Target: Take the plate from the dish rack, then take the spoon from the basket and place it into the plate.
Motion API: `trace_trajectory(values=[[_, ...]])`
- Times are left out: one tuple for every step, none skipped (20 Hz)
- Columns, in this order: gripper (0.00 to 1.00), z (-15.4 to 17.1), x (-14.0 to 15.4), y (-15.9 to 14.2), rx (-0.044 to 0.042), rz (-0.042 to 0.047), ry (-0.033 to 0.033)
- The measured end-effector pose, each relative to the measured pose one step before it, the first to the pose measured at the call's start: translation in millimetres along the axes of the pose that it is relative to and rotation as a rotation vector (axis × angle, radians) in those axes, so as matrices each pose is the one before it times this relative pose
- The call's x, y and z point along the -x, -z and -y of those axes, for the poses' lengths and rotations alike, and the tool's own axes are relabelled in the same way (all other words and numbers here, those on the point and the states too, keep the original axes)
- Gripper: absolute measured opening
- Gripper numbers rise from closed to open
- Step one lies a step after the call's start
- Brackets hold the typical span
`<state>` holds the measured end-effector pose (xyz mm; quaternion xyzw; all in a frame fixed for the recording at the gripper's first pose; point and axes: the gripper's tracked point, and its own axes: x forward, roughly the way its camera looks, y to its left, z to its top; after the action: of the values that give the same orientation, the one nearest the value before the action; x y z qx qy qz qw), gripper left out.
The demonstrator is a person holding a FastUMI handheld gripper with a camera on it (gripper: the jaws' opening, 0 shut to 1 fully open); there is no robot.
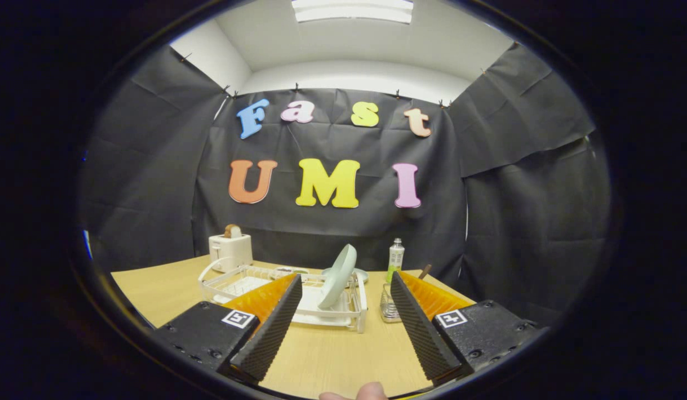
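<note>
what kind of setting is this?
Likely a mock kitchen counter in a cloth-walled booth: a dish rack holding a plate, a toaster, a bottle on a wooden table. Gripper fingers open.

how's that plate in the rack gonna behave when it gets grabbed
The plate stands tilted on edge in the dish rack, so it may tip or catch. It looks rigid and smooth, likely slippery. The open claw is short of it.

Gripper (343,328) held level above the table, pointing forward toward the far wall. Jaws spread wide, nothing between them, pads touching nothing. Left finger (268,328) and right finger (421,328) angle outward, ribbed black pads facing in. A fingertip (371,391) of the person's hand shows at the near edge.
</note>
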<state>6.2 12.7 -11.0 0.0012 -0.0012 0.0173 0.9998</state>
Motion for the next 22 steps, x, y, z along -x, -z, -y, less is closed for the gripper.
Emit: trace_trajectory(values=[[1.00,0.12,-0.29,-0.49,-0.00118,0.00101,0.00131],[1.00,1.75,-0.77,1.43,-0.00119,0.00244,0.00355],[1.00,0.84,-0.22,0.28,-0.00280,0.00203,0.00072],[1.00,1.40,-1.18,3.09,-0.00123,-0.00193,0.00072],[1.00,2.86,-1.41,1.69,0.00022,-0.00559,0.00419],[1.00,3.05,-1.73,3.65,0.00007,-0.01103,0.00118],[1.00,0.78,-2.05,1.09,-0.00591,-0.00856,-0.00335],[1.00,2.06,-2.66,4.01,-0.00314,-0.01611,-0.00390],[1.00,1.33,-2.30,1.57,-0.00165,-0.01111,-0.00462],[1.00,0.96,-3.25,-0.46,0.00844,-0.00850,-0.00566],[1.00,1.42,-3.72,-2.45,0.01127,-0.00784,-0.00843],[1.00,2.24,-5.79,-3.39,0.00568,-0.00963,-0.00309],[1.00,3.32,-4.18,-3.04,0.00631,-0.01847,-0.00099],[1.00,0.83,-5.79,-8.70,-0.00264,0.00400,-0.00544],[1.00,0.99,-5.40,-11.34,-0.00171,0.00366,-0.00541],[1.00,0.22,-5.50,-11.54,0.00358,-0.00365,-0.00854],[1.00,-0.76,-6.65,-13.74,-0.00172,-0.00395,-0.01944],[1.00,0.19,-7.79,-12.55,0.00081,-0.01216,-0.01868],[1.00,1.42,-7.72,-14.42,0.00130,-0.01370,-0.01884],[1.00,1.42,-7.83,-15.54,0.00856,-0.01107,-0.01707],[1.00,5.93,-10.08,-13.24,0.01487,-0.01603,-0.00231],[1.00,7.28,-9.80,-12.09,0.00124,-0.01674,0.00266]])
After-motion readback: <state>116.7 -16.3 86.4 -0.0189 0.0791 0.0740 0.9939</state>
